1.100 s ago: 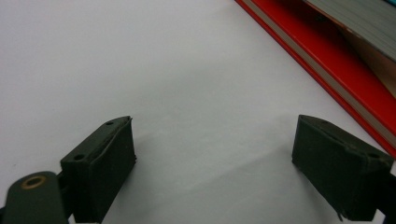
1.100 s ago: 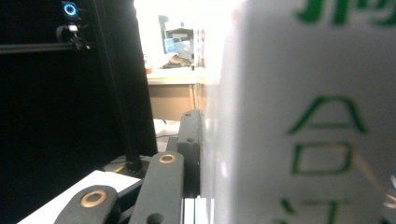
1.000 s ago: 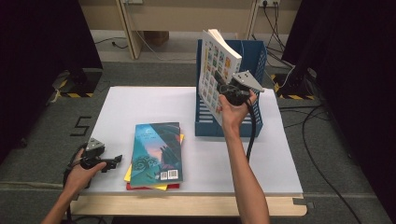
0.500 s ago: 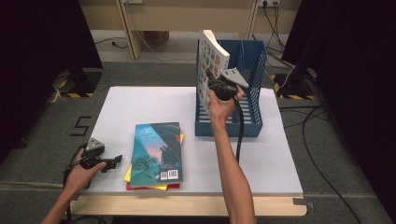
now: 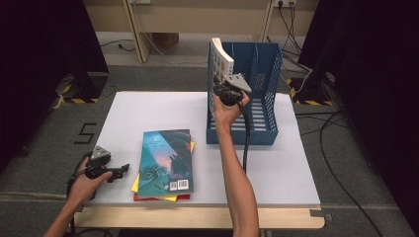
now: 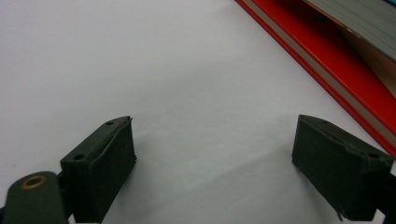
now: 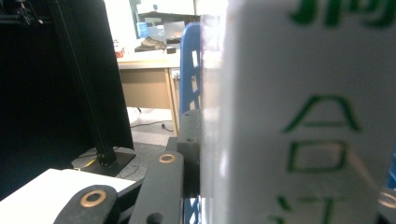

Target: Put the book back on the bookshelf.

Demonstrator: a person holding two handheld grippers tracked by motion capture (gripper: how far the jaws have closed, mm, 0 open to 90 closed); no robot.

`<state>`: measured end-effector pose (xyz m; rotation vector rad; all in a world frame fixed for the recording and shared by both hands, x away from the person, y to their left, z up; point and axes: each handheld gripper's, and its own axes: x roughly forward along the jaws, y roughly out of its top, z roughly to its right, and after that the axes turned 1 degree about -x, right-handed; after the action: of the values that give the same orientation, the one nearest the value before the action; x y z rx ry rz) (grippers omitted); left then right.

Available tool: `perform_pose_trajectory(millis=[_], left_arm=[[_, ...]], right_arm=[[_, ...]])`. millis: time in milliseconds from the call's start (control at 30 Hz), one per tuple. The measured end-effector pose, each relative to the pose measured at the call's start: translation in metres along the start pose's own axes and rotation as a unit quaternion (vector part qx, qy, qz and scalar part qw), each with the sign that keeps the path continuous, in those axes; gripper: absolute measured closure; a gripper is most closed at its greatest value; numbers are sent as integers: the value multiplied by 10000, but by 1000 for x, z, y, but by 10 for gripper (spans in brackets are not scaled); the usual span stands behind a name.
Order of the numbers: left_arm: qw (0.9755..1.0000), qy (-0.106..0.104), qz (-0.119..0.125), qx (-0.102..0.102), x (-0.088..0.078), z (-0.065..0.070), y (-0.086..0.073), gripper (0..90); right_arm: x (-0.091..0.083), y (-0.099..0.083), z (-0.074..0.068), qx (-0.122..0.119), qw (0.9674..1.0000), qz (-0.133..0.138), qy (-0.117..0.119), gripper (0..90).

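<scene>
1. A white rectangular table (image 5: 148,113) is seen from above, with dark carpet and loose cables around it.
2. A blue perforated plastic file rack (image 5: 262,84) with upright dividers is set toward the far right of the table top.
3. A white paperback book (image 5: 221,60) with small coloured pictures on its cover is held upright at the rack's left compartment, with its top edge above the rack's wall. How deep it sits in the compartment cannot be told.
4. The book is pinched by the right gripper (image 5: 223,90), whose jaws are pressed against its two faces. A grey three-cornered plate is carried on top of this gripper, and a black cable trails down along the person's forearm.
5. In the right gripper view, the book's white spine (image 7: 299,116) with green printed characters is seen very close, and one black jaw lies flat against its left side. A blue wall of the rack (image 7: 190,65) rises just behind the jaw.
6. A stack of three books (image 5: 165,163) lies flat near the front left of the table: a teal illustrated cover on top, a yellow one beneath it, and a red one at the bottom.
7. The left gripper (image 5: 121,170) is rested on the table at the front left corner, just beside the stack, held in the person's left hand.
8. In the left gripper view, its two black jaws (image 6: 215,163) are spread wide with nothing between them but bare table, and the red book's edge (image 6: 336,60) is seen near the right jaw.
</scene>
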<state>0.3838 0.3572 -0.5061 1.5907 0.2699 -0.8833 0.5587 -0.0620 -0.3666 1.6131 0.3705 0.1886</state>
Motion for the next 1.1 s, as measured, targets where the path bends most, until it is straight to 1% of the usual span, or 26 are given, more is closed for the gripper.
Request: perform_pose_trajectory(millis=[133, 300, 333, 367, 467, 567, 633, 667, 700, 733, 767, 833, 867, 1000, 1033, 1100], left_arm=[[10000, 2, 0, 2, 0, 0, 0, 122], [10000, 7, 3, 2, 0, 0, 0, 122], [10000, 10, 6, 4, 0, 0, 0, 122], [10000, 10, 5, 4, 0, 0, 0, 123], [10000, 13, 5, 7, 0, 0, 0, 123], [10000, 16, 12, 5, 0, 0, 0, 123], [10000, 16, 11, 6, 0, 0, 0, 123], [10000, 15, 12, 1, 0, 0, 0, 123], [10000, 13, 10, 1, 0, 0, 0, 123], [10000, 12, 5, 4, 0, 0, 0, 123], [10000, 12, 5, 4, 0, 0, 0, 122], [10000, 14, 11, 5, 0, 0, 0, 123], [10000, 15, 12, 5, 0, 0, 0, 123], [10000, 14, 13, 4, 0, 0, 0, 123], [10000, 14, 14, 3, 0, 0, 0, 123], [10000, 14, 17, 5, 0, 1, 0, 123]], right_arm=[[4, -5, -1, -13, 10000, -39, -33, 738], [12, -14, -5, -12, 9998, -205, -2, 737], [12, -14, -5, -12, 9998, -205, -2, 737], [14, -13, -8, -133, 9996, -248, 31, 737], [15, -12, -10, -183, 9994, -281, 34, 736], [16, -13, -10, -183, 9994, -291, 0, 735], [17, -16, -9, -218, 9991, -367, -13, 732], [17, -18, -8, -200, 9989, -427, -3, 732], [17, -20, -7, -167, 9990, -416, 2, 731], [16, -21, -7, -217, 9986, -471, 32, 730], [16, -21, -7, -217, 9986, -471, 32, 730], [15, -20, -7, -188, 9983, -554, 53, 730], [13, -20, -7, -235, 9977, -625, 61, 729], [9, -20, -6, -313, 9968, -729, 111, 727], [5, -21, -5, -261, 9972, -691, 134, 726], [4, -22, -4, -261, 9972, -688, 146, 726]])
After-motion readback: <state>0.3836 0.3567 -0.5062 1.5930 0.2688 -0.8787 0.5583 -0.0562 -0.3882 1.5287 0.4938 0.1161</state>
